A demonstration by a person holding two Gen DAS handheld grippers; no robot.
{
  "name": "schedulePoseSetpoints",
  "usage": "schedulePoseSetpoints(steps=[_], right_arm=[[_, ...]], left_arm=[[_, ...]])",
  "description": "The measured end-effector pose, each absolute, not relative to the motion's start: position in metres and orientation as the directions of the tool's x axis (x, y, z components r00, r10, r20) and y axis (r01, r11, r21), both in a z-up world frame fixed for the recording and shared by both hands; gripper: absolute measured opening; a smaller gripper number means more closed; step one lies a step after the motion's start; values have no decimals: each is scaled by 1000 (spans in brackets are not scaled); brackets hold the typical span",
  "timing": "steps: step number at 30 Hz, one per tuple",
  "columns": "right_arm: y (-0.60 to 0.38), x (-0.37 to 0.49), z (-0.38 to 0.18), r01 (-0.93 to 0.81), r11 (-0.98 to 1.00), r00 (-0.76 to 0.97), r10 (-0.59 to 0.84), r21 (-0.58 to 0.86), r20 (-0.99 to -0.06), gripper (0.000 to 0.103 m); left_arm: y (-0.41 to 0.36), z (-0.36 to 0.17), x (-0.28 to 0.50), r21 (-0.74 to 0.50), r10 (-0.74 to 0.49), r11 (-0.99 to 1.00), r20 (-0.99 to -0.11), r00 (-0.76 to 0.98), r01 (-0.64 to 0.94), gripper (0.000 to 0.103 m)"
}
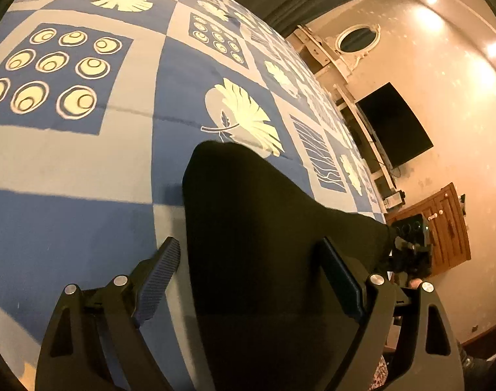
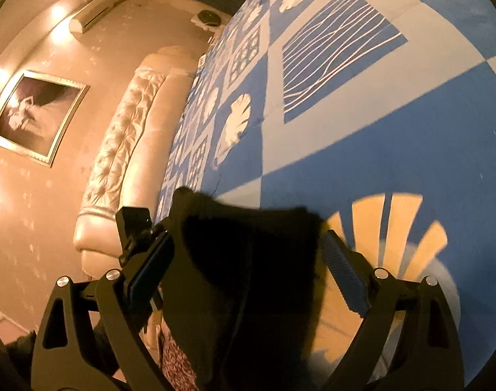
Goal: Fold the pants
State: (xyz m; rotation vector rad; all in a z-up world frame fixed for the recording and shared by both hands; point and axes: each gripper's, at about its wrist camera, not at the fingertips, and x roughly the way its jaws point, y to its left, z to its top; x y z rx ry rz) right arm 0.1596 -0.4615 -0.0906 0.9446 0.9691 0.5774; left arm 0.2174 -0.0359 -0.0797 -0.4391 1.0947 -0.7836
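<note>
The black pants point(image 1: 264, 228) lie on a blue and grey patterned bedspread point(image 1: 85, 163). In the left wrist view my left gripper point(image 1: 251, 273) is open, its jaws wide apart on either side of the black cloth. The other gripper point(image 1: 407, 254) shows at the pants' right edge. In the right wrist view my right gripper point(image 2: 248, 260) is open too, with the bunched black pants point(image 2: 248, 277) between its jaws. The left gripper point(image 2: 134, 224) shows at the cloth's left edge. The rest of the pants is hidden below both views.
The bed ends at a tufted cream headboard point(image 2: 124, 150). A framed picture point(image 2: 36, 117) hangs on the wall. A dark TV point(image 1: 394, 123) and a wooden cabinet point(image 1: 443, 228) stand past the bed's other side.
</note>
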Motion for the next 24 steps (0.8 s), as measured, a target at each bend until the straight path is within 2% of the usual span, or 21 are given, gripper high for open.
schedulePoseSetpoints(steps=[7, 9, 11, 13, 14, 17, 19, 20, 21, 24], right_arm=[[-466, 179, -98, -1, 443, 479, 787, 897, -388, 92], [-465, 182, -99, 0, 448, 473, 788, 894, -394, 89], [-464, 180, -102, 17, 486, 466, 769, 874, -437, 63], [-468, 176, -111, 46, 515, 460, 750, 856, -476, 50], [-469, 174, -113, 49, 516, 461, 748, 855, -478, 47], [-470, 172, -116, 44, 515, 467, 747, 856, -474, 45], [-469, 170, -117, 41, 519, 472, 743, 854, -475, 45], [-468, 170, -116, 41, 519, 474, 742, 854, -474, 45], [-468, 170, -117, 40, 520, 476, 741, 853, -474, 45], [-467, 168, -117, 38, 519, 480, 740, 854, -471, 45]], left_arm=[[-45, -81, 231, -665, -756, 651, -613, 231, 366, 86], [-47, -83, 233, -665, -757, 649, -611, 229, 370, 86], [-48, -83, 232, -658, -753, 653, -614, 235, 375, 86], [-50, -83, 231, -637, -740, 667, -629, 240, 387, 86], [-52, -82, 230, -626, -733, 673, -637, 241, 394, 86], [-56, -81, 229, -591, -713, 688, -658, 241, 422, 85], [-59, -81, 229, -561, -693, 706, -675, 255, 433, 79], [-60, -81, 228, -533, -669, 726, -693, 268, 435, 70], [-62, -81, 226, -505, -649, 741, -708, 279, 443, 66], [-62, -82, 225, -482, -637, 750, -713, 295, 453, 60]])
